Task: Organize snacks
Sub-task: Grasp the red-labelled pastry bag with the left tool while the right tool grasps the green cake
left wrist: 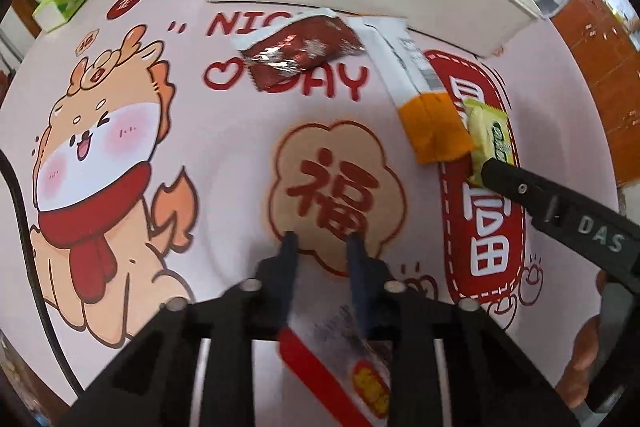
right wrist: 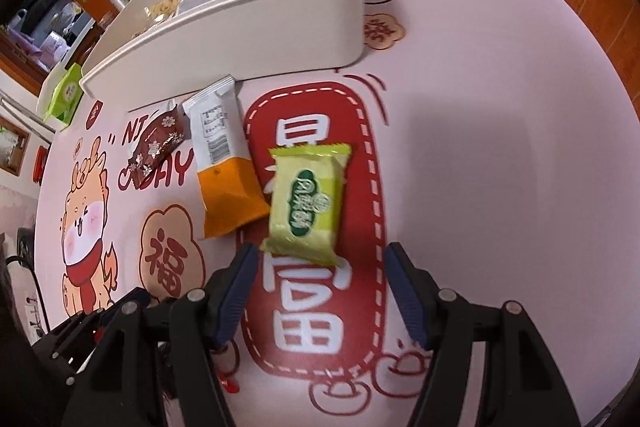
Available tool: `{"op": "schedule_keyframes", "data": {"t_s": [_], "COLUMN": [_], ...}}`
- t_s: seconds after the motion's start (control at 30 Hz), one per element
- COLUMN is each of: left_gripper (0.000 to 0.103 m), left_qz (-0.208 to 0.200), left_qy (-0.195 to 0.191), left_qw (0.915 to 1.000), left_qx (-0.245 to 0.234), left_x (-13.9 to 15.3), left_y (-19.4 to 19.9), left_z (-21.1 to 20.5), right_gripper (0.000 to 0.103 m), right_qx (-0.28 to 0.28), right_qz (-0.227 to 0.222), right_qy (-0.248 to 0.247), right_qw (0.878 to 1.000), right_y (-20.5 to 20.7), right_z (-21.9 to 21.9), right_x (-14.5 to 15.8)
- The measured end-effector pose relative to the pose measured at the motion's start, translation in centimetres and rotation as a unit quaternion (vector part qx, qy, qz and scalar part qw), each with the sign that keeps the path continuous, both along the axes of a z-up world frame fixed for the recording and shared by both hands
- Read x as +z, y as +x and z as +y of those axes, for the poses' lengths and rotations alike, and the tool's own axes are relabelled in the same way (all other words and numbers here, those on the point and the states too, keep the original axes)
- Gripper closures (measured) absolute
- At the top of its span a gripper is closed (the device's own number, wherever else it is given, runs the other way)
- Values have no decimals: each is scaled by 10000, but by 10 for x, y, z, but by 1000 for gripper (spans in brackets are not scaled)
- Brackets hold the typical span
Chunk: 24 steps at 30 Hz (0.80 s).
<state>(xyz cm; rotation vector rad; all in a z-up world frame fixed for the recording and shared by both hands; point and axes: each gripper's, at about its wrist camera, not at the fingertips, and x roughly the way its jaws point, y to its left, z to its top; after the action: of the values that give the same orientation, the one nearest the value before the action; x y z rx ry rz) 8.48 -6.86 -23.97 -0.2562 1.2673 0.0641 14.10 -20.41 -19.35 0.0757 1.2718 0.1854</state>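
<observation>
Right claw: your right gripper (right wrist: 320, 291) stands wide apart, empty, low over the table, with one finger on each side of the near end of the green pack (right wrist: 308, 203). The left view shows one of its fingers (left wrist: 516, 183) already touching that pack's near edge.
Green pack: it lies flat on the red banner print, long axis running away from you, its left edge just beside the orange pack (right wrist: 224, 167).
Left claw: your left gripper (left wrist: 322, 239) is nearly together and clamped on a red-and-white pack (left wrist: 340, 355), which hangs below the fingers, blurred, above the table.
Other snacks: the orange pack lies near the middle; the brown pack (right wrist: 158, 143) lies to its left, touching or slightly overlapping its far corner. Both sit just near of the bin.
Bin: the white bin (right wrist: 280, 27) stands at the far side, already holding several wrappers.
Table: the tablecloth (right wrist: 500, 167) is bare to the right of the banner.
Step in hand: judged from this, you are lining up the right-hand pick of the green pack while the left holds its own snack for the bin.
Next move: push a little farther so the fingers span the pack's middle, then close across its narrow width.
Care: keep your left finger off the orange pack, or you may drag both. The wrapper looks slick and puffy, so squeeze gently.
</observation>
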Motion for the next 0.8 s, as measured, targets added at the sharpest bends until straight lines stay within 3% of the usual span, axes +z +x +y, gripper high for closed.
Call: {"op": "schedule_keyframes", "data": {"t_s": [0.17, 0.23, 0.27, 0.3, 0.33, 0.4, 0.57, 0.7, 0.8], "left_gripper": [83, 78, 73, 67, 64, 47, 45, 34, 32], "left_qz": [60, 121, 147, 178, 215, 273, 322, 190, 80], "left_qy": [-367, -466, -524, -581, -590, -542, -500, -446, -264], "left_qw": [9993, 9988, 9985, 9981, 9978, 9975, 9947, 9895, 9836], "left_qx": [48, 24, -10, -82, -186, -362, -843, -1361, -1781], "left_x": [-2, -2, -1, 2, 3, 6, 12, 24, 31], "left_y": [0, 0, 3, 9, 12, 9, -8, -26, -37], "left_z": [16, 20, 21, 29, 33, 38, 37, 33, 26], "right_gripper": [37, 39, 47, 61, 63, 63, 65, 65, 65], "right_qx": [130, 195, 226, 252, 270, 269, 257, 240, 216], "right_qz": [-58, -124, -191, -260, -266, -271, -281, -259, -227], "right_qy": [-214, -345, -430, -518, -524, -442, -439, -435, -423], "right_qw": [9997, 9991, 9986, 9980, 9979, 9983, 9983, 9984, 9986], "right_y": [6, 6, 5, 4, 3, 1, -11, -18, -26], "right_z": [11, 14, 15, 15, 15, 11, 3, -3, -9], "right_x": [-8, -9, -9, -8, -8, -8, -8, -8, -7]}}
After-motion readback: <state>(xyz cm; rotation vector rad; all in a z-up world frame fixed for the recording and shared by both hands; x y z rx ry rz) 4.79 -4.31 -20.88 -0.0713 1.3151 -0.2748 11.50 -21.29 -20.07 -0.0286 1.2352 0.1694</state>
